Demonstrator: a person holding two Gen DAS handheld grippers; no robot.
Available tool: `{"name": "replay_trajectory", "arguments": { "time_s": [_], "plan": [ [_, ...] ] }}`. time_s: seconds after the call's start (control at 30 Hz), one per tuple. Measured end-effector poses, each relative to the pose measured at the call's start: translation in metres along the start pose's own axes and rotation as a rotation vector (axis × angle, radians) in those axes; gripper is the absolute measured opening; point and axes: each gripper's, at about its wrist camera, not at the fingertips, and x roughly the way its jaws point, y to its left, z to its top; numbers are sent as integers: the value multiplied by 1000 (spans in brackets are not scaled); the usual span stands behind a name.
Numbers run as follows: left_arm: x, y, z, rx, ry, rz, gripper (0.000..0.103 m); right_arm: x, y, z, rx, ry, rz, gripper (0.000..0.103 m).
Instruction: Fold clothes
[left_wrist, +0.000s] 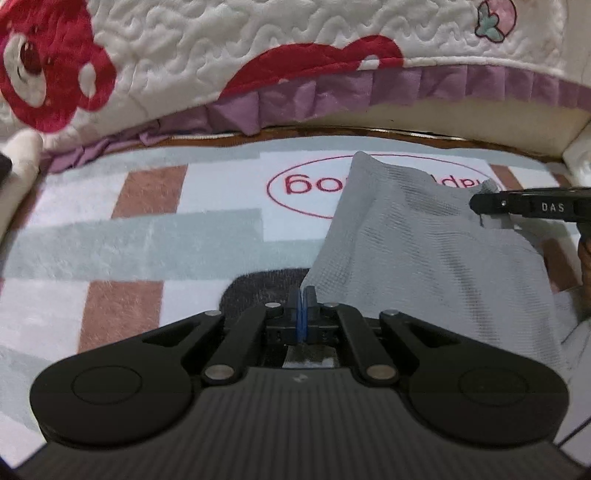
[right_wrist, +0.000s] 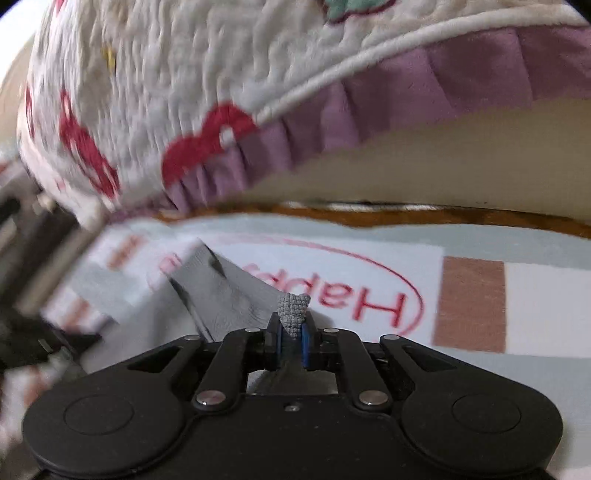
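Fingers (right_wrist: 306, 345) of both grippers pinch the grey garment (left_wrist: 424, 258).

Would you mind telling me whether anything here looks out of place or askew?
Nothing looks wrong. The grey garment hangs stretched between the left claw and right claw above the patterned rug.

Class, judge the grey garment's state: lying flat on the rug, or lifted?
Lifted. The grey garment hangs stretched between the left gripper and right gripper, both pinching it above the rug.
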Motion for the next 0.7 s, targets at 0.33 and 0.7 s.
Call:
{"name": "replay_trajectory", "arguments": {
  "time_s": [0.33, 0.7],
  "plan": [
    [-16, 15, -3, -81, -56, 19, 4, -33, -8, 3, 115, -51, -161, 28],
    [-54, 26, -59, 6, -26, -271, 30, -70, -4, -66, 324, 65, 202, 42]
  ]
}}
